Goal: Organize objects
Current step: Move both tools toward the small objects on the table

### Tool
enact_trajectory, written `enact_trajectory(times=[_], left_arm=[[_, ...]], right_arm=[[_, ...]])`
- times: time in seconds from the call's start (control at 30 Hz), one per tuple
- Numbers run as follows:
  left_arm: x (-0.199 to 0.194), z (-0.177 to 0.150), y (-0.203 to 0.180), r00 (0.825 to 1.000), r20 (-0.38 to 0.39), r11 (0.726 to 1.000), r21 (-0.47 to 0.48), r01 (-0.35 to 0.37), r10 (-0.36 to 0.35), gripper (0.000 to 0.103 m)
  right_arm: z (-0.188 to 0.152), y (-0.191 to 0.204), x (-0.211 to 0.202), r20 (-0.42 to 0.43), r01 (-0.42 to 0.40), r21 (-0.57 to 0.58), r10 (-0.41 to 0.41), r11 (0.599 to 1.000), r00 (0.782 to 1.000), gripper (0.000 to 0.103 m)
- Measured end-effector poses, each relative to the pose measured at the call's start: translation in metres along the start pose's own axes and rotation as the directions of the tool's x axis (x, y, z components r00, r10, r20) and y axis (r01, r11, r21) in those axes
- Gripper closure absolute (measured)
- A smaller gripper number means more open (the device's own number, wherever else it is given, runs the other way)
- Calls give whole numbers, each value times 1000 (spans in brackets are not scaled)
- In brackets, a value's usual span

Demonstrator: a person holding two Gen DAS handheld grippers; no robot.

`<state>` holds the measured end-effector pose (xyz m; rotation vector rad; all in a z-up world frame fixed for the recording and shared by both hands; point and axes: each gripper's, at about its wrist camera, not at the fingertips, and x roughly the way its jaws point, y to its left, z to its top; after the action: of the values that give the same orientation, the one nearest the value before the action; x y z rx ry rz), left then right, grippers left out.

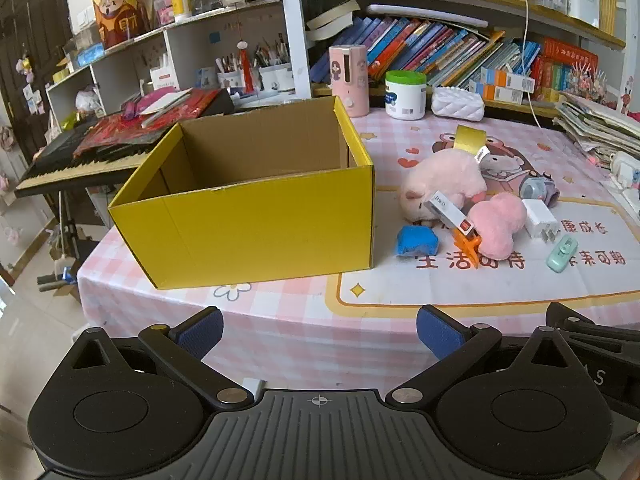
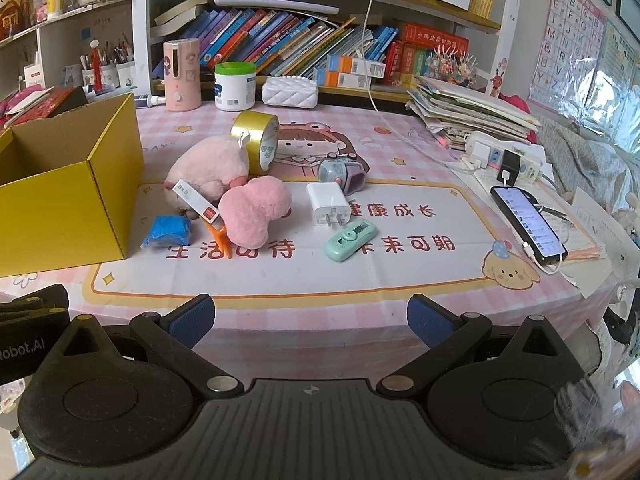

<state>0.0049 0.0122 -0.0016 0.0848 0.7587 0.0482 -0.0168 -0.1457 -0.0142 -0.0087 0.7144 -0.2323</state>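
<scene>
An open, empty yellow cardboard box stands on the table's left; its corner shows in the right wrist view. To its right lie a pink plush toy, a gold tape roll, a blue packet, a white tube with an orange tool, a white charger, a mint tape dispenser and a small purple gadget. My left gripper is open and empty before the box. My right gripper is open and empty at the table's front edge.
A pink-checked cloth covers the table. A phone on a cable, a power strip and stacked papers lie at right. A pink bottle, a white jar and bookshelves stand behind. A keyboard stands left.
</scene>
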Motion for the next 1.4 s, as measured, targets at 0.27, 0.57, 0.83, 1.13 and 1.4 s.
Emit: enact_trajectory(times=[0.27, 0.57, 0.83, 1.13, 1.4], left_arm=[[1, 0, 0, 1000, -5, 1000, -2, -3, 3, 0], [1, 0, 0, 1000, -6, 1000, -2, -2, 2, 0], [3, -3, 1, 1000, -11, 1000, 0, 9, -9, 0], [5, -5, 1, 1000, -16, 1000, 3, 24, -24, 0], [11, -1, -4, 999, -26, 999, -3, 38, -38, 0]], right_arm=[[4, -1, 3, -12, 0, 0, 0, 1000, 1000, 0], [2, 0, 5, -15, -2, 1, 2, 1000, 1000, 0], [0, 1, 4, -20, 1, 4, -1, 1000, 1000, 0], [-2, -2, 4, -30, 6, 12, -6, 1000, 1000, 0], [1, -6, 7, -40, 14, 10, -14, 1000, 999, 0]])
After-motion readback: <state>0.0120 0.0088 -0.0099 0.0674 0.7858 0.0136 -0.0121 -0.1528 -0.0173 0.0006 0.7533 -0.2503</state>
